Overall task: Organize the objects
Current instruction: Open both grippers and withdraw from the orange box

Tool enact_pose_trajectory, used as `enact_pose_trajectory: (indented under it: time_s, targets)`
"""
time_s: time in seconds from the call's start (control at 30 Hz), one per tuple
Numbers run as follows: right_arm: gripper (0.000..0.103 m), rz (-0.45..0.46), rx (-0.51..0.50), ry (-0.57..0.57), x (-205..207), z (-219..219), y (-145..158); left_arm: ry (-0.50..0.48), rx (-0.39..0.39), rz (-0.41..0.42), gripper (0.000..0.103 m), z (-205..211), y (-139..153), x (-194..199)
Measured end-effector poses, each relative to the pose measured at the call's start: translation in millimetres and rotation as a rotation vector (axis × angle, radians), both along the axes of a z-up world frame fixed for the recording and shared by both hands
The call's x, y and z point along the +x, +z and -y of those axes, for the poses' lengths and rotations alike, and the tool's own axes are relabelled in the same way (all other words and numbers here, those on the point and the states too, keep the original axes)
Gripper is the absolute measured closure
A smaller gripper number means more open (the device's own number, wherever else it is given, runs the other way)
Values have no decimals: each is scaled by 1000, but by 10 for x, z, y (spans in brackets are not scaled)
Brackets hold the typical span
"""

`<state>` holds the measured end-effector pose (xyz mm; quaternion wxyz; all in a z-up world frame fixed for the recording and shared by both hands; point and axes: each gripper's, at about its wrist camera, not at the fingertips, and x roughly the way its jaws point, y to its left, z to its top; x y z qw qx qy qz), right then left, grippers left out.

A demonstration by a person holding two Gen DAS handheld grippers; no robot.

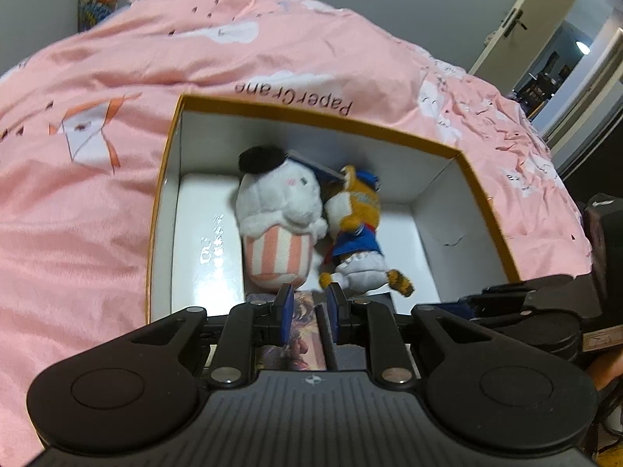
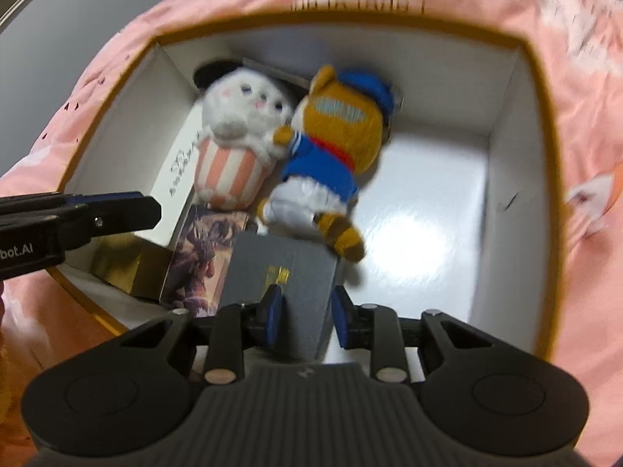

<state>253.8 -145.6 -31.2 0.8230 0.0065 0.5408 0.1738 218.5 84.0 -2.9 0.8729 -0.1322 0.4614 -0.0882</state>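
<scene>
An open cardboard box with an orange rim [image 1: 311, 114] [image 2: 545, 155] sits on a pink bedspread. Inside lie a white plush in a striped cup [image 1: 280, 202] [image 2: 241, 124] and an orange raccoon plush in blue [image 1: 358, 225] [image 2: 331, 144]. A picture-printed box [image 1: 303, 334] [image 2: 198, 257] lies at the near wall. My right gripper [image 2: 307, 303] is shut on a grey box [image 2: 280, 268], which touches the raccoon's tail. My left gripper [image 1: 309, 301] [image 2: 153, 210] hovers over the box's left side, shut and holding nothing.
A flat white box [image 1: 206, 233] [image 2: 175, 179] lies along the carton's left wall, with a gold item [image 2: 117, 264] beside it. The carton's right half shows bare white floor [image 2: 420, 233]. The pink bedspread [image 1: 117, 194] surrounds it. A door [image 1: 518, 23] stands at the far right.
</scene>
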Motion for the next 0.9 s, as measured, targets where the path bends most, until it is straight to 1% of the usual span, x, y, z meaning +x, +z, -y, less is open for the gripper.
enact_pose_trajectory:
  time_s: [0.17, 0.3, 0.4, 0.5, 0.57, 0.63, 0.77, 0.83, 0.87, 0.9]
  targets:
    - [72, 106, 24, -3, -272, 118, 331, -51, 11, 56, 82, 201, 226, -188]
    - [72, 208, 62, -13, -662, 273, 603, -121, 23, 99, 82, 436, 379, -494]
    - [72, 264, 83, -29, -1003, 399, 722, -157, 38, 93, 82, 589, 381, -693]
    - [72, 284, 55, -50, -1308, 480, 698, -177, 50, 71, 82, 717, 283, -858]
    - [72, 285, 25, -64, -1476, 525, 624, -197, 27, 29, 82, 777, 165, -925]
    - [72, 263, 5, -89, -1637, 598, 535, -216, 7, 1, 82, 825, 62, -990]
    - [72, 171, 10, -151, -1903, 748, 290, -232, 2, -82, 81, 934, -140, -1073]
    - [71, 122, 6, -178, -2007, 791, 176, -269, 12, -116, 81, 1028, -226, -1151]
    - [68, 102, 6, -186, -2066, 808, 132, -284, 20, -126, 81, 1067, -252, -1195]
    - [62, 86, 11, -193, -2116, 822, 94, -303, 28, -133, 81, 1111, -273, -1238]
